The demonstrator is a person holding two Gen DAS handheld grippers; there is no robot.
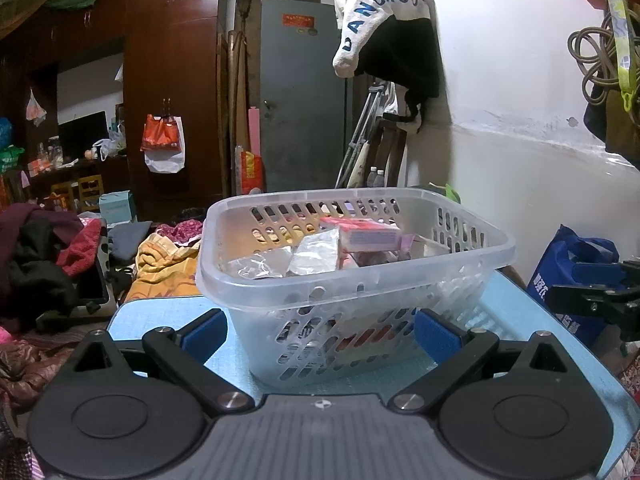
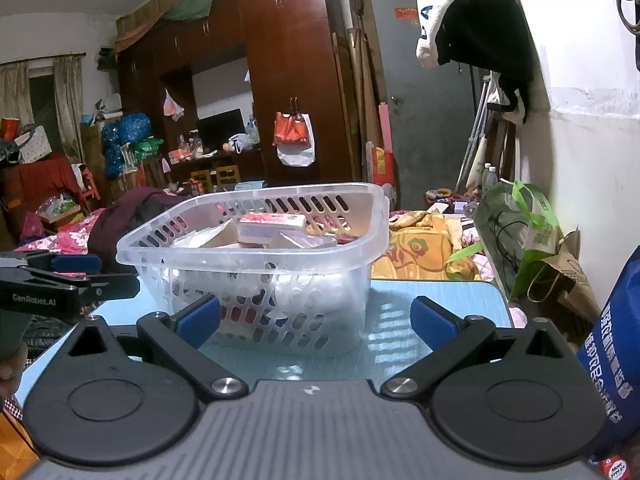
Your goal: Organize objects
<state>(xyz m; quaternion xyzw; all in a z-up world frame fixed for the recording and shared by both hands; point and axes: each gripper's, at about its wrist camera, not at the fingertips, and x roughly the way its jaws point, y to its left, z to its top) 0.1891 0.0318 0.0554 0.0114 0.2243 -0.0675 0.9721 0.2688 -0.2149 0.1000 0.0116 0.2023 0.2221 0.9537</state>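
Basket holds pink box, foil packets.

A slotted basket stands on the table, with a small carton lying atop foil packets inside it. A tote bag stands right of the table, heaped clothes left.

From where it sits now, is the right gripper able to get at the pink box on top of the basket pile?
Probably yes. The right gripper is open and empty, the pink box lies exposed on top of the pile, and the basket has no lid. The near rim stands between them, so it would likely have to come in from above.
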